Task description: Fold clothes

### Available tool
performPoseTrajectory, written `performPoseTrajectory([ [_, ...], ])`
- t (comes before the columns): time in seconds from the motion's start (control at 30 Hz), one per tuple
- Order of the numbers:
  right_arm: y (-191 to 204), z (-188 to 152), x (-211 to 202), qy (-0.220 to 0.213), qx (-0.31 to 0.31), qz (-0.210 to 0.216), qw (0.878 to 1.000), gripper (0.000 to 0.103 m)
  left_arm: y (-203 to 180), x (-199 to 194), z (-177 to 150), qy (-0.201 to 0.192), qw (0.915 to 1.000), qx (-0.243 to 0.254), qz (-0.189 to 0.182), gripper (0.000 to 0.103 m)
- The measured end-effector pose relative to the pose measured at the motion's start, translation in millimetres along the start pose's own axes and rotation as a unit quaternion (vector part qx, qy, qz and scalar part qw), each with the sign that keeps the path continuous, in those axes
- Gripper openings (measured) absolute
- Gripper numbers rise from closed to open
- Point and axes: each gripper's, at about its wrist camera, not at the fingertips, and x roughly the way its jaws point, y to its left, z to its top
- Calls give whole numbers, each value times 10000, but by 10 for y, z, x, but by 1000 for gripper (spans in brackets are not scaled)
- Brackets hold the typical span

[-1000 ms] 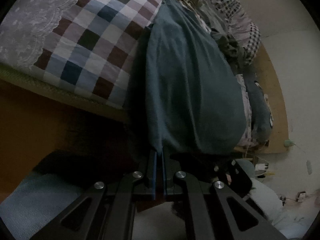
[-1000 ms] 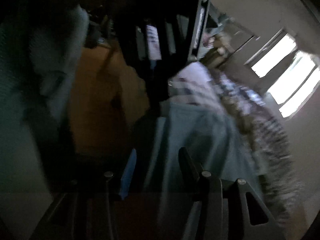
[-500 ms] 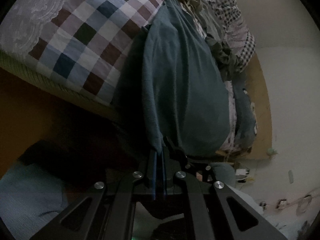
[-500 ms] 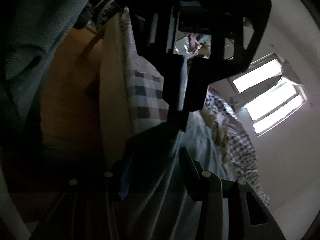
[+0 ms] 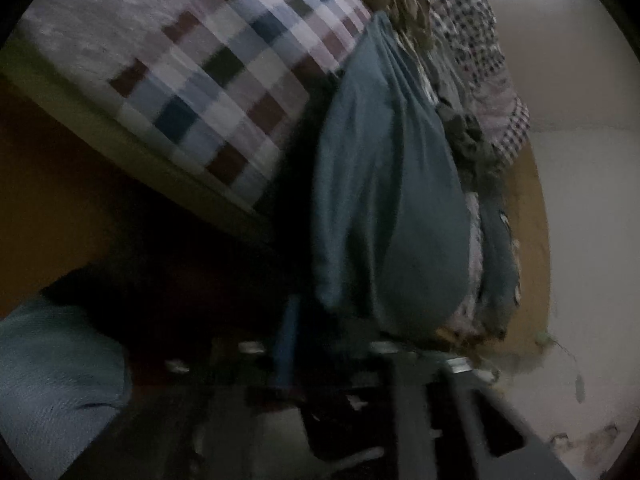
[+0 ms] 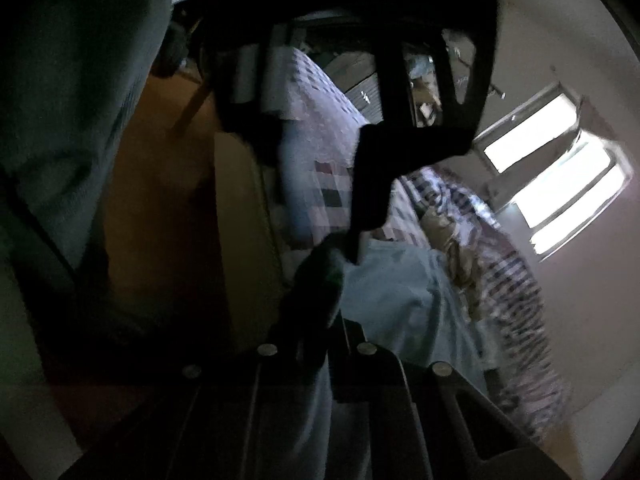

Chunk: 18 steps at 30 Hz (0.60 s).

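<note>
- The right gripper (image 6: 320,344), nearest its own camera, has its fingers closing, nearly together, with a dark bunched edge of the teal garment (image 6: 404,300) pinched between them.
- The left gripper (image 5: 332,340) is blurred in its own view; its fingers are opening, one blue finger (image 5: 286,344) stands apart from the other, and the garment's near hem hangs just above the gap, not pressed by either.
- In the right wrist view the left gripper (image 6: 362,216) appears as a dark frame reaching down to the garment's near corner.
- The teal garment (image 5: 384,184) lies along the bed (image 5: 132,132), draped over its near edge and running away across the checked sheet (image 5: 224,80).
- Beyond the garment, toward the bed's far edge, lie crumpled clothes (image 5: 404,8) and a checked blanket (image 5: 480,52).
- Only the left wrist view shows a light blue knitted sleeve (image 5: 52,376) at the lower left.
- Only the right wrist view shows the bright windows (image 6: 556,184) past the bed.
- No container shows in either view.
</note>
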Motion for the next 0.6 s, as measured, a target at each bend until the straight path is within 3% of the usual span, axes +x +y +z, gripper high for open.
performPoseTrajectory([
  [0.07,-70,29,-14,-7,133,105,9999,7,-11,-42,-64,-272,9996,-6,117,67],
  [0.23,-156,86,-78,-48,265,258,9993,7,-47,111,-240,-412,9981,-95,-440,67],
  [0.47,-175,52,-181,-327,377,618,9968,7,-277,263,-133,-527,9958,616,-414,67],
  [0.6,-208,40,-193,-444,410,682,9958,7,-297,314,-66,-647,9951,709,-224,66],
])
